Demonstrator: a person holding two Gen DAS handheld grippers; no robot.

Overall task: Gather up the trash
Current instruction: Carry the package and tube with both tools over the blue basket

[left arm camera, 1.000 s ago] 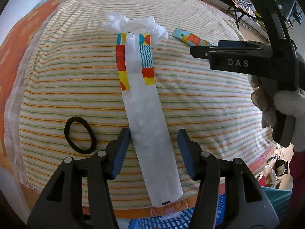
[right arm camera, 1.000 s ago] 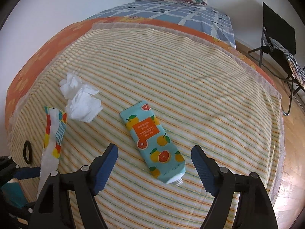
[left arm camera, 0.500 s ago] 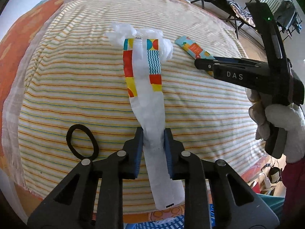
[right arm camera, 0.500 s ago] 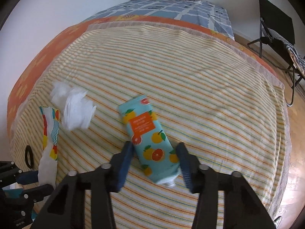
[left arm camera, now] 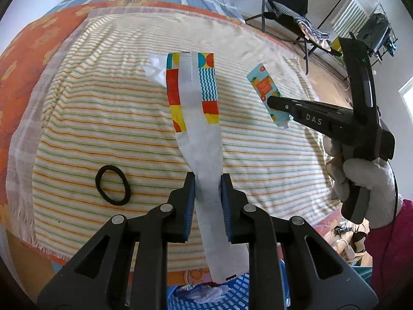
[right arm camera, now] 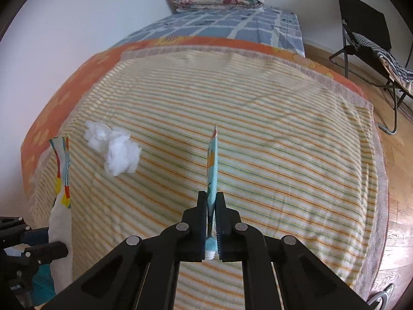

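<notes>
Blue plastic mesh, likely a basket (left arm camera: 260,290) with crumpled bits already in it, shows at the very near edge under the left gripper (left arm camera: 207,193), though only a sliver is in view. That gripper's jaws are pressed together on a long white wrapper (left arm camera: 204,139) with a coloured printed end; its long axis runs near to far, straight out from the jaws, and its near tail hangs just above the mesh. So the drop lies below and slightly behind the left jaws, and this hand looks the nearer of the two to it. Left of the wrapper a black hair tie (left arm camera: 112,185) lies flat on the striped blanket (right arm camera: 284,155). Over on the right, the right gripper (right arm camera: 212,214) has its jaws clamped on an orange-print tube (right arm camera: 212,165), held edge-on with the cap end near. Farther off, a wad of white tissue (right arm camera: 113,147) sits on the blanket, uncollected
</notes>
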